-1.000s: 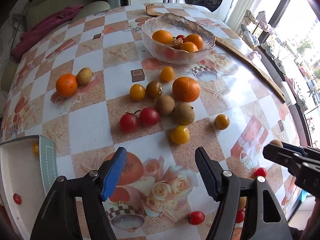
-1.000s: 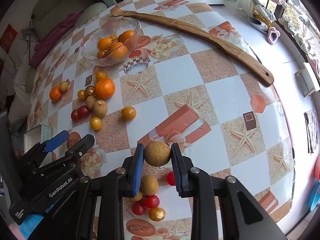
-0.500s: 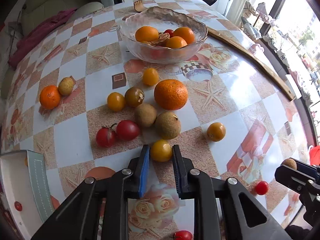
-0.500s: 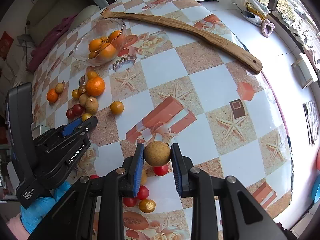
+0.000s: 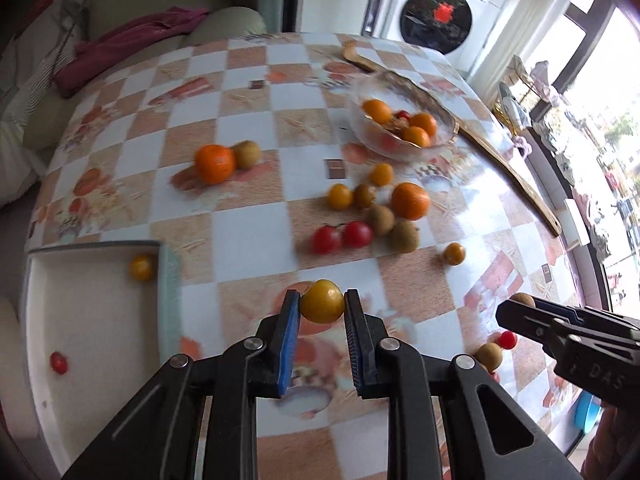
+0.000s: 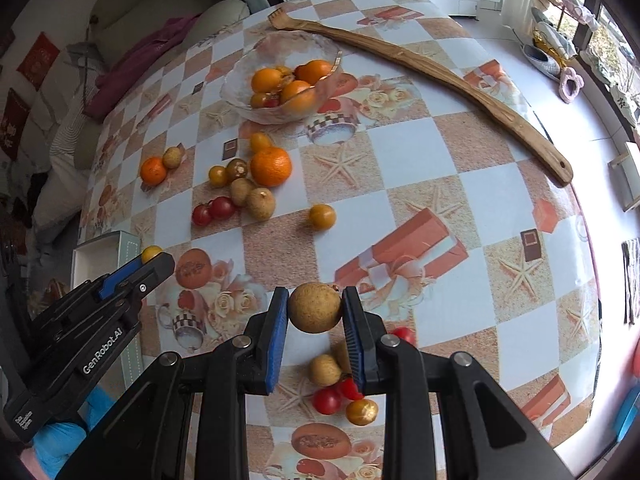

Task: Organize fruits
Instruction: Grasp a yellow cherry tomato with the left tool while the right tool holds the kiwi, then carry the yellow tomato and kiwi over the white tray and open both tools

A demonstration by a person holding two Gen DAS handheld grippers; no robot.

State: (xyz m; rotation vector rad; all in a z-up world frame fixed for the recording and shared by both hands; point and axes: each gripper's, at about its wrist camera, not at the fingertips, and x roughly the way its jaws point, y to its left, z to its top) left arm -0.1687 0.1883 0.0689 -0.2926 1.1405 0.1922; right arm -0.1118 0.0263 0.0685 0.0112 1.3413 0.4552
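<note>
From the left wrist, the left gripper [image 5: 322,308] has its blue pads clenched on a small round yellow tomato [image 5: 322,301], lifted above the checked table [image 5: 248,232]. A shallow white box [image 5: 88,312] sits at the table's near left edge, holding one yellow and one red tomato. Loose oranges, tomatoes and brown fruits lie mid-table before a clear glass bowl [image 5: 400,120].

From the right wrist, the right gripper [image 6: 315,312] grasps a round tan longan [image 6: 315,308] above the table's near edge. A long wooden backscratcher [image 6: 432,76] lies along the far right edge.
</note>
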